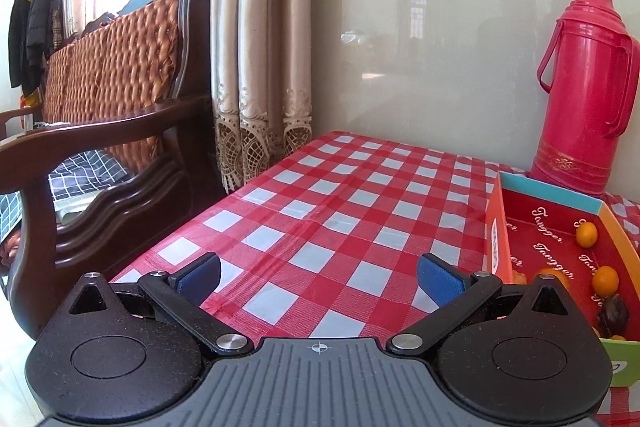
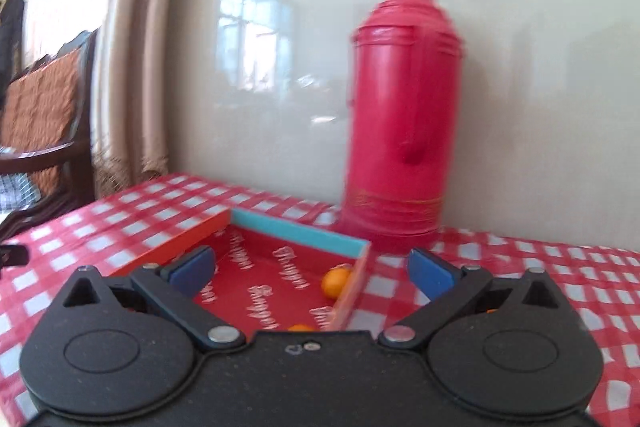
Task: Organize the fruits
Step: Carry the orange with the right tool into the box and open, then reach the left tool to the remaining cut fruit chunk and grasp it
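A shallow red box (image 1: 552, 239) with a teal back wall and orange side walls sits on the checked table. In the left wrist view it holds small orange fruits (image 1: 587, 234) and a dark purple fruit (image 1: 612, 315). My left gripper (image 1: 318, 277) stands open over bare tablecloth, left of the box, with nothing between its blue pads (image 1: 200, 277). The right wrist view is blurred. There my right gripper (image 2: 312, 273) hangs open above the box (image 2: 280, 275), empty, with an orange fruit (image 2: 336, 281) inside near the box's right wall.
A tall pink-red thermos (image 1: 584, 87) (image 2: 404, 115) stands against the wall just behind the box. A wooden armchair (image 1: 104, 147) with a woven back is off the table's left edge, beside curtains (image 1: 260, 67). The red-and-white checked cloth (image 1: 340, 211) covers the table.
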